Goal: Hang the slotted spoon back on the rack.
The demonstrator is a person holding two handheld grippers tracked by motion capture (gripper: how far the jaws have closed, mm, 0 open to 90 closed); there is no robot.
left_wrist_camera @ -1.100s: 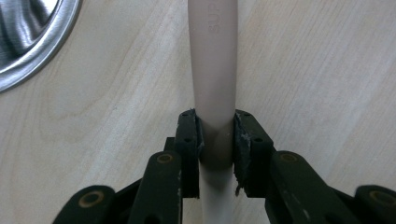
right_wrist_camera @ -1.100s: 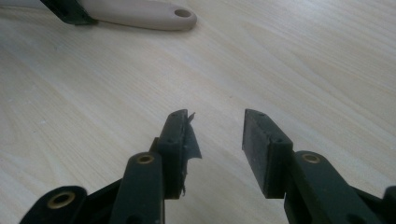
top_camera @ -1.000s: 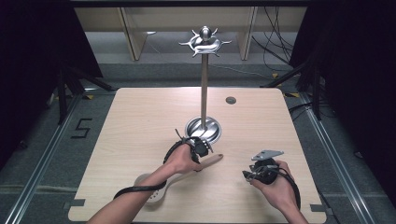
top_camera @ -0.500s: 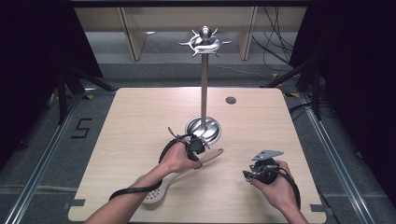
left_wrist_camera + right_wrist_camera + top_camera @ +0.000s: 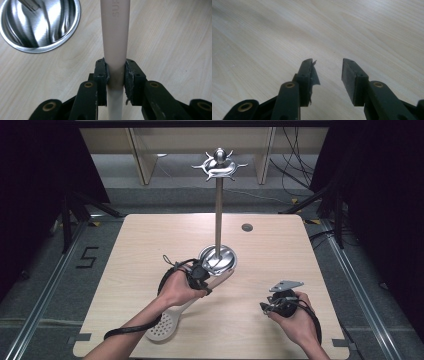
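Between left tool [image 5: 115, 75] jaws: skimmer handle [image 5: 115, 37] (clamped) | right tool [image 5: 327, 72] agape

My left gripper [image 5: 115, 75] has its fingers [image 5: 101, 72] clamped on a beige handle [image 5: 115, 37]. My right gripper [image 5: 328, 75], right of the left gripper, holds its fingers [image 5: 352, 77] apart.
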